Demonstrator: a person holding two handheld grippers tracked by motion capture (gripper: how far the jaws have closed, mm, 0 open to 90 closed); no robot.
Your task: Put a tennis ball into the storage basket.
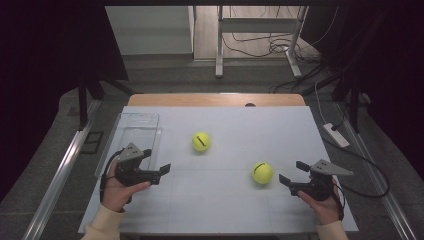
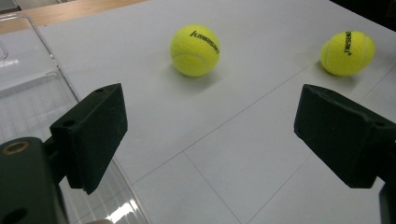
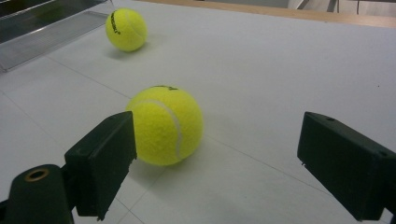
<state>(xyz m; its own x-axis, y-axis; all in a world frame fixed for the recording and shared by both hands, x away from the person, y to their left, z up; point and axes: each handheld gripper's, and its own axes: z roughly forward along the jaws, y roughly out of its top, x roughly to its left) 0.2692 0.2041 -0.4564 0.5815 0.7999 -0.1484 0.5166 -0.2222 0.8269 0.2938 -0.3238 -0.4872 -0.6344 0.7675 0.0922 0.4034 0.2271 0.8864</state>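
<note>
Two yellow tennis balls lie on the white table top [image 1: 225,200]. One ball [image 1: 201,141] [image 2: 195,50] [image 3: 126,29] rests near the middle. The other ball [image 1: 262,173] [image 2: 348,52] [image 3: 166,125] lies to the right, just ahead of my right gripper [image 1: 293,173] [image 3: 215,163], whose jaws stand wide apart with nothing between them. My left gripper [image 1: 156,161] [image 2: 210,140] hovers at the left near the tray, jaws wide apart and empty, pointing toward the middle ball.
A clear plastic tray [image 1: 131,140] [image 2: 28,93] [image 3: 42,32] sits at the table's left side, beside my left hand. A wooden strip [image 1: 215,99] runs along the table's far edge. Cables and a metal frame [image 1: 260,40] stand on the floor beyond.
</note>
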